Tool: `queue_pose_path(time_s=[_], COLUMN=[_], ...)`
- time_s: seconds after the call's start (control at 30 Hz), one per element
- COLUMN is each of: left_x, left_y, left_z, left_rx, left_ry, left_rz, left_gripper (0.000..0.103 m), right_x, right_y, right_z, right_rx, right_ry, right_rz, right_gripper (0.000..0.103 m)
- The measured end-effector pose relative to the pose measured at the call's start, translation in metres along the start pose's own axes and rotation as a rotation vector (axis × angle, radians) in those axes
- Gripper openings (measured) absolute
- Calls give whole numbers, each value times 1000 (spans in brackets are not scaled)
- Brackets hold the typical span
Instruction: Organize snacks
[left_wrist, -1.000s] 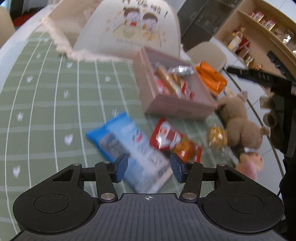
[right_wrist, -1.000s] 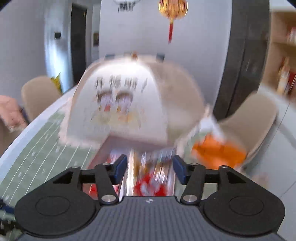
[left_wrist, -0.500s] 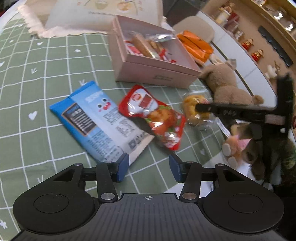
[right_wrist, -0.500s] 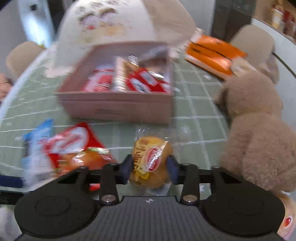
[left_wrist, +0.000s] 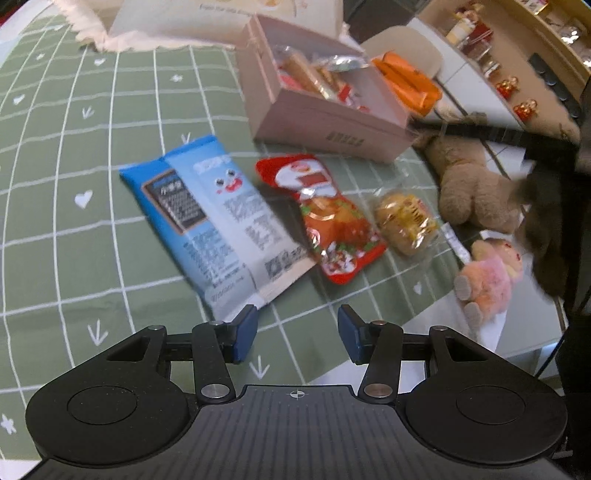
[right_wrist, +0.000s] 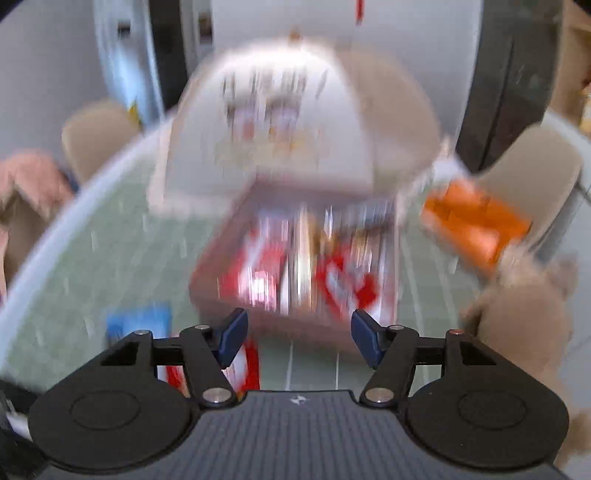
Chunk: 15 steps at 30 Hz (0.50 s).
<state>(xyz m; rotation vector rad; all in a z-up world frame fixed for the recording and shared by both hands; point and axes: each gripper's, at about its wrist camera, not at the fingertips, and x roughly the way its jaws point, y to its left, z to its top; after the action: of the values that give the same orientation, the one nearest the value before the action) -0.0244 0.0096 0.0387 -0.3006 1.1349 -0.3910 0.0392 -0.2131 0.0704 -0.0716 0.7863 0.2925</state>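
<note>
green grid tablecloth | pink box upper centre, part filled | blue packet mid-frame, long axis upper left to lower right, its corner just beside left gripper, jaws half apart, empty | right gripper opening, nothing between, blurred, box ahead

Ahead of the right gripper, motion blur smears the snack box, its wrappers unreadable, while the orange packets and white bag beyond are indistinct.
</note>
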Motion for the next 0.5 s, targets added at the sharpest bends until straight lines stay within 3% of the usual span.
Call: queue_pose_path(time_s=[0.17,0.3,0.4,0.5], left_x=[8,10,7,5], left_y=[-13,-23,-23,-19], left_z=[-2,2,3,2], left_rx=[46,77,82,71], left_ry=[45,54,46,44], left_rz=[-24,-39,-42,-35], left_gripper=[53,53,53,52], right_x=[36,26,-15,-49], right_y=[-2,2,7,9], right_z=[-53,-66,-49,-10], right_rx=[-50,-63,-46,1], right_ry=[206,247,141,-35], right_rz=[-50,-41,-8,-16], right_gripper=[62,51,51,51])
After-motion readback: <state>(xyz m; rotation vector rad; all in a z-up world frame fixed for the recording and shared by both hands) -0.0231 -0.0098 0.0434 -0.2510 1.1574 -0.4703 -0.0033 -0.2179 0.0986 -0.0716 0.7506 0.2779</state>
